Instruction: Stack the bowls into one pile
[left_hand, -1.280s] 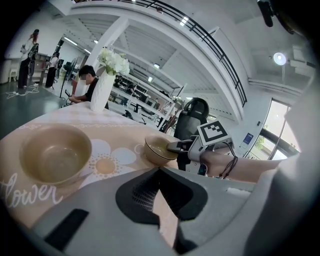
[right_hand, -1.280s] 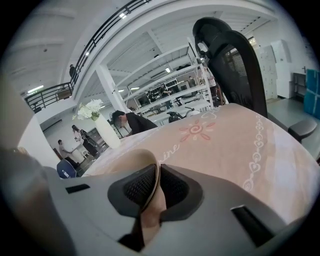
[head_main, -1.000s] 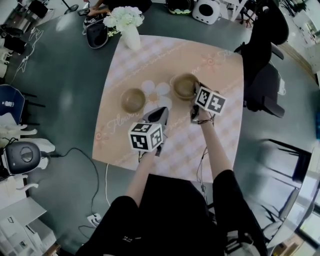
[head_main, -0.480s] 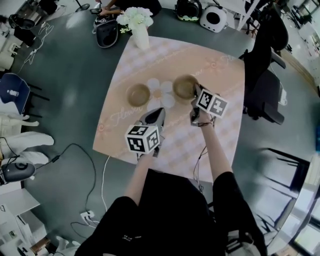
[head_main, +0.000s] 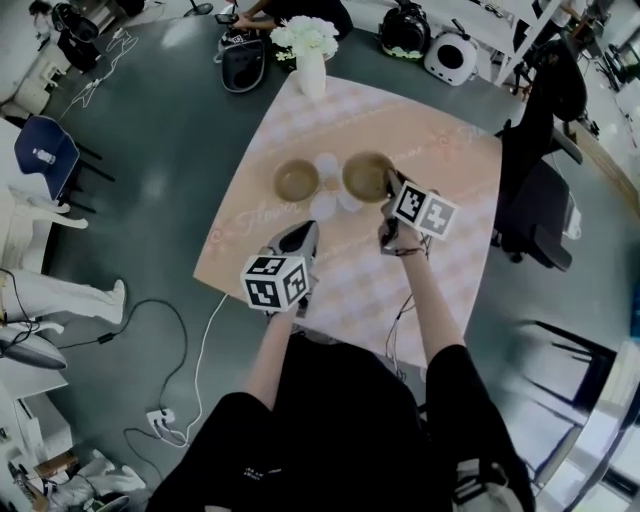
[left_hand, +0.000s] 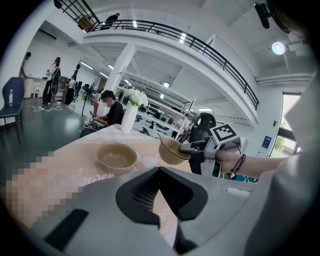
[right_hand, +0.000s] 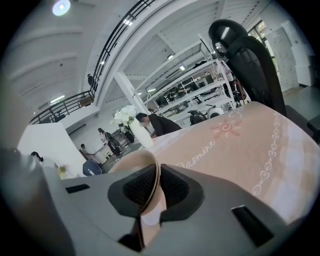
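My right gripper (right_hand: 157, 176) has its jaws clamped on the rim of the held bowl (right_hand: 134, 164). In the right gripper view one pad sits inside the wall and the other outside, with the thin edge pinched between them. From the head view that bowl is at the far middle of the desk (head_main: 450, 260), just to the right of the second bowl (head_main: 297, 180), with a small gap between the two. The left gripper view shows the held bowl tilted, while the second bowl stands upright on the pink patterned cloth. My right forearm (head_main: 425, 300) stretches forward over the desk, bare from the elbow with a dark band at the wrist, and the gripper slopes down toward the bowl with the right marker cube (head_main: 425, 210) on top. My left gripper (left_hand: 160, 169) has its jaws together at the tips with nothing between them, only the cloth showing through the wedge behind. It is over the near left part of the desk, pointing forward and down toward the second bowl but well short of it. My left forearm (head_main: 270, 350) reaches out from the black sleeve, and the left marker cube (head_main: 272, 283) sits above the hand. A white vase (head_main: 312, 75) of white flowers stands at the far edge of the desk, and a black office chair (head_main: 540, 190) is off to the right
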